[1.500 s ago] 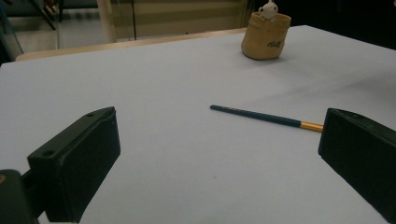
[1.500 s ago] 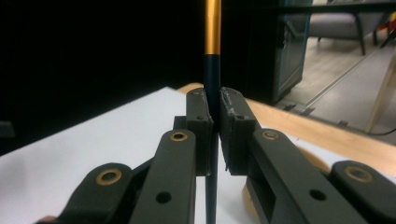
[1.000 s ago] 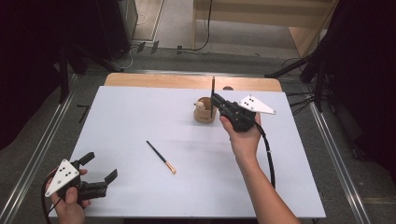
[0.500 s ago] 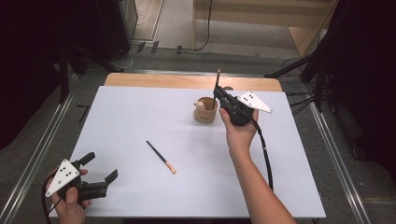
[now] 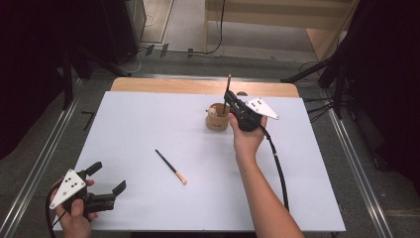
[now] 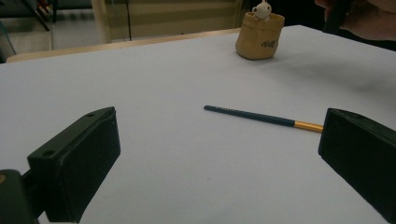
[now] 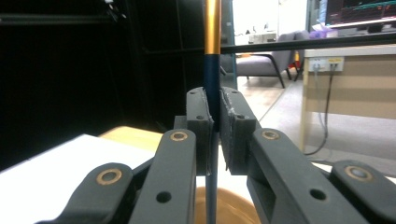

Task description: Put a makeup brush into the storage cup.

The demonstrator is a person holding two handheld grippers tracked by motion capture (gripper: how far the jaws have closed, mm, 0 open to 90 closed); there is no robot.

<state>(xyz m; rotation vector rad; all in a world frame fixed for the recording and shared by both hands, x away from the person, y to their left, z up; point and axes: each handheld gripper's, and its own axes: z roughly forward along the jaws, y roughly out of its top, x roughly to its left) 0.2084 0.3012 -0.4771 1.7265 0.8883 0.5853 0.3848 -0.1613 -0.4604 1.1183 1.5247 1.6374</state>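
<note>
A tan cup (image 5: 218, 123) with a small white figure (image 6: 262, 8) at its rim stands at the table's middle back. My right gripper (image 5: 228, 97) hovers just over the cup, shut on a dark blue brush (image 5: 229, 82) held upright. In the right gripper view the brush (image 7: 212, 70) runs between the pressed pads, its gold band above them, and its lower end hangs over the cup's mouth (image 7: 236, 203). A second dark brush (image 5: 170, 166) with a gold band lies flat on the table. My left gripper (image 5: 109, 176) rests open near the front left corner, with that brush (image 6: 261, 116) lying beyond its jaws.
The white table top (image 5: 148, 124) ends in a wooden strip (image 5: 163, 85) at the back. A black cable (image 5: 277, 166) trails from the right gripper along the forearm. Dark stands and metal rails flank both sides of the table.
The right hand has carried the brush toward the back over the cup, lowered it and brought it more upright. The left gripper and the lying brush have not moved.
</note>
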